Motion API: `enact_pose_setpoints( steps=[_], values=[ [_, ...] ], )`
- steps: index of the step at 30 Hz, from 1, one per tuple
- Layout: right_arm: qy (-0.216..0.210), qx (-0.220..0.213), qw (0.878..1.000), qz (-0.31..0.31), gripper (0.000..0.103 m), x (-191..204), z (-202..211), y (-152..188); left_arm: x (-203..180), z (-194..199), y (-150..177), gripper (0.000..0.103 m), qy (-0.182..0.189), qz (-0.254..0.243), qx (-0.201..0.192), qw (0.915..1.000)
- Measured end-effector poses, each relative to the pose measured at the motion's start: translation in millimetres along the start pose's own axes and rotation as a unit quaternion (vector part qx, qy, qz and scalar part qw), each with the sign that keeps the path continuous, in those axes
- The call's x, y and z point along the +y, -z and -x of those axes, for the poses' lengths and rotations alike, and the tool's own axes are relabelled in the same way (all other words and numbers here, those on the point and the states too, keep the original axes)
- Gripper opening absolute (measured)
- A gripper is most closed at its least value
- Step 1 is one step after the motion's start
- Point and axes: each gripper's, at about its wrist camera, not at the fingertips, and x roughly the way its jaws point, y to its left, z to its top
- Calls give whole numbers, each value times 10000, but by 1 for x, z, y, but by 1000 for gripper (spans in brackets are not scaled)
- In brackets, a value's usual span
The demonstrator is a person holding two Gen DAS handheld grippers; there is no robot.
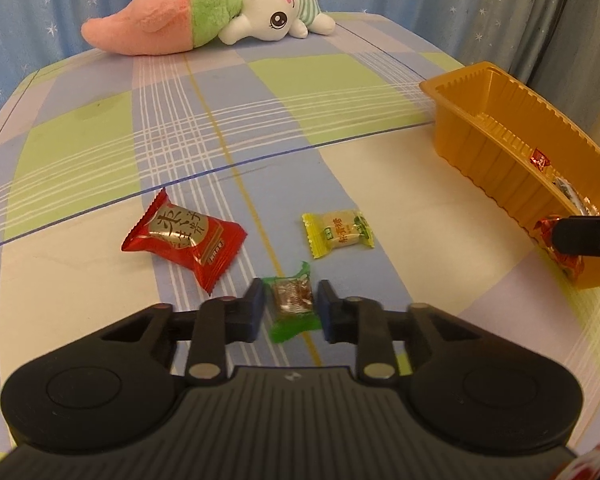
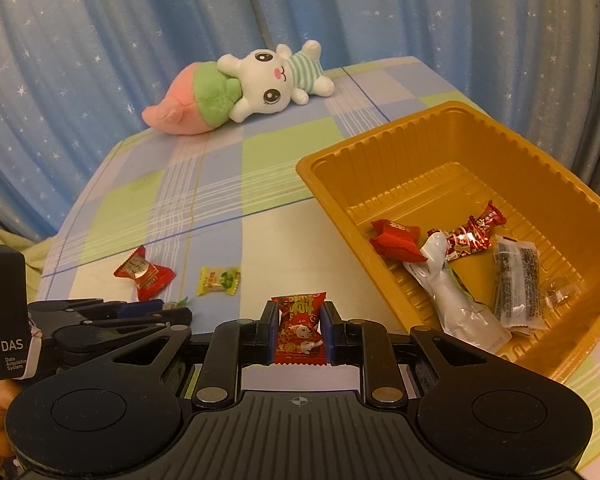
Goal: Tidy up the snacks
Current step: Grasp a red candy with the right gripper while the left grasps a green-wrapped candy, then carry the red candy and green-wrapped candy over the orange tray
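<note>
My left gripper is low over the checked cloth, its jaws on either side of a green-wrapped candy, with small gaps showing. A red snack packet and a yellow candy lie just beyond it. My right gripper is shut on a red patterned candy packet, held left of the orange tray. The tray holds several wrapped snacks, among them a red packet and a white pouch. The left gripper also shows in the right wrist view.
A pink, green and white plush toy lies at the table's far edge before a blue starred curtain. The orange tray stands at the right side of the table. The right gripper's fingertip reaches over its near corner.
</note>
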Motion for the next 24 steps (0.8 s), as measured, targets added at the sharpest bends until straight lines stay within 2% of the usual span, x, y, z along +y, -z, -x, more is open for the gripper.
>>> enact_pose_setpoints(
  steps=[13,24],
  values=[
    [-181,-5,9997,133,22,10,5,3,6,19,12,18,-55,120,12,9999],
    [-368,-46,9992,127,22,13,23,14,-2,63,29,18,95,200,-170,9996]
  ],
)
